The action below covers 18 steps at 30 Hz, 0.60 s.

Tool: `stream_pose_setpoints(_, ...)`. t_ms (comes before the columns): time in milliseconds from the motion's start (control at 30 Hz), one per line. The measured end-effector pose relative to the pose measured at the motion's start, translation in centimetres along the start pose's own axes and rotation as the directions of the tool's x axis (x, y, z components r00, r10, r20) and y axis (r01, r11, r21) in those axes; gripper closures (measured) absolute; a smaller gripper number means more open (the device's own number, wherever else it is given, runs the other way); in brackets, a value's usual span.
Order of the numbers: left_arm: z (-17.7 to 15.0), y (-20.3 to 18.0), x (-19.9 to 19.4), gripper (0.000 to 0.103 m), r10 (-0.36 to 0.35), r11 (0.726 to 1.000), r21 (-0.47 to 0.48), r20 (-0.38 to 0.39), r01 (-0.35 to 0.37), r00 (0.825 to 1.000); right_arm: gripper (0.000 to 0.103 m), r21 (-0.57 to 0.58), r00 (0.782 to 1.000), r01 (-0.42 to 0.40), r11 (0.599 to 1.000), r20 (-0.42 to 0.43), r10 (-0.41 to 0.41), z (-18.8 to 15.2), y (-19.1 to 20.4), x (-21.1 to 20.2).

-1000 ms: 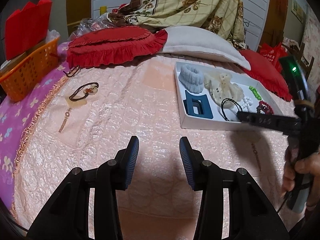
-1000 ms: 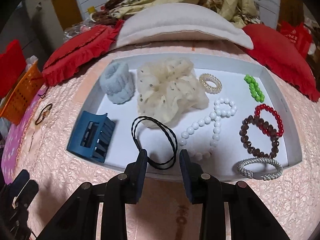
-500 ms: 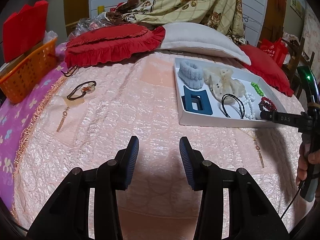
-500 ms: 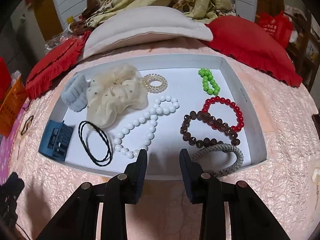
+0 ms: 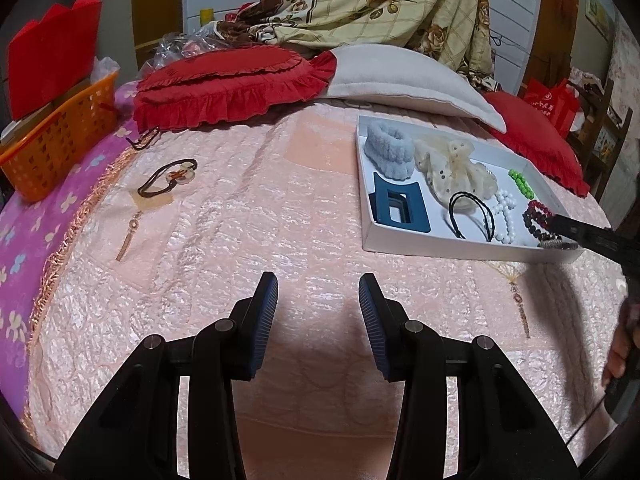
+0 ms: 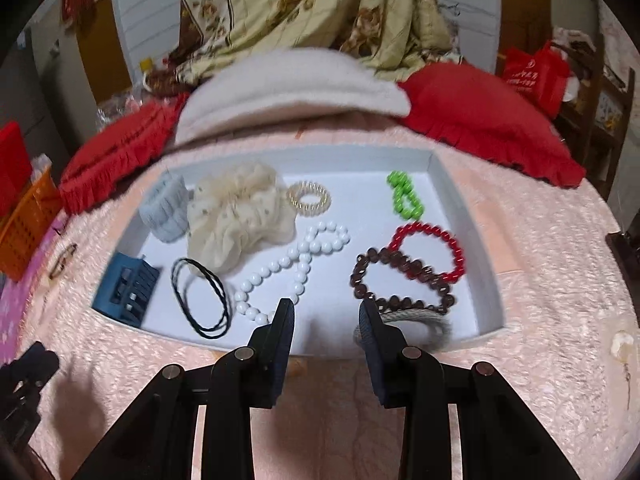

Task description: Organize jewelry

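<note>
Most pieces already lay in the white tray (image 6: 486,276) on the bed (image 5: 256,216), a brown hair tie (image 5: 168,178) remained outside near the bed's left edge, and both the left gripper (image 5: 318,294) and right gripper (image 6: 326,316) were parted and empty.

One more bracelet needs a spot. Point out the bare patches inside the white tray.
White tray: bare floor along the far wall between the gold spiral hair tie and green bead bracelet. Crowded around the cream scrunchie and the overlapping red bead bracelet and brown bead bracelet.
</note>
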<state>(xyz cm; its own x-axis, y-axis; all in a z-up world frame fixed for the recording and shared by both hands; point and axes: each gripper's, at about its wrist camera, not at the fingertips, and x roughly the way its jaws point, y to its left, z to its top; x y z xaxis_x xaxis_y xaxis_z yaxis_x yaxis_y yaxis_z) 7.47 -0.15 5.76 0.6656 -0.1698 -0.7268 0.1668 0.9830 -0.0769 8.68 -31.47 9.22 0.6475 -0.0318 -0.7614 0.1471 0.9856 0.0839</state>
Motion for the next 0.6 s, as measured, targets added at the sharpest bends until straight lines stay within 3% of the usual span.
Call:
stream_pose_setpoints(233, -0.1, 0.2, -1.0, 0.061, 0.027, 1.0, -0.01, 0.043, -0.026, 0.999, 0.071, 0.016, 0.998, 0.001, 1.0, 0.066, -0.002, -3.8, -1.4, -5.9)
stream_pose_setpoints(367, -0.6, 0.1, -3.1, 0.06, 0.086, 0.996, -0.012, 0.133, -0.085, 0.987, 0.071, 0.009, 0.996, 0.041, 0.999, 0.074, -0.042, -6.5, -2.4, -8.1)
stream_pose_setpoints(467, -1.1, 0.0, -5.1, 0.05, 0.116, 0.993, -0.02, 0.193, -0.114, 0.974, 0.071, 0.023, 0.996, 0.05, 0.999, 0.069, -0.051, -8.0, -3.4, -9.3)
stream_pose_setpoints(600, -1.4, -0.6, -8.0, 0.045, 0.133, 0.991, -0.032, 0.236, -0.13, 0.963, 0.07, 0.062, 0.997, 0.031, 0.998, 0.072, -0.035, -9.0, -4.7, -10.8)
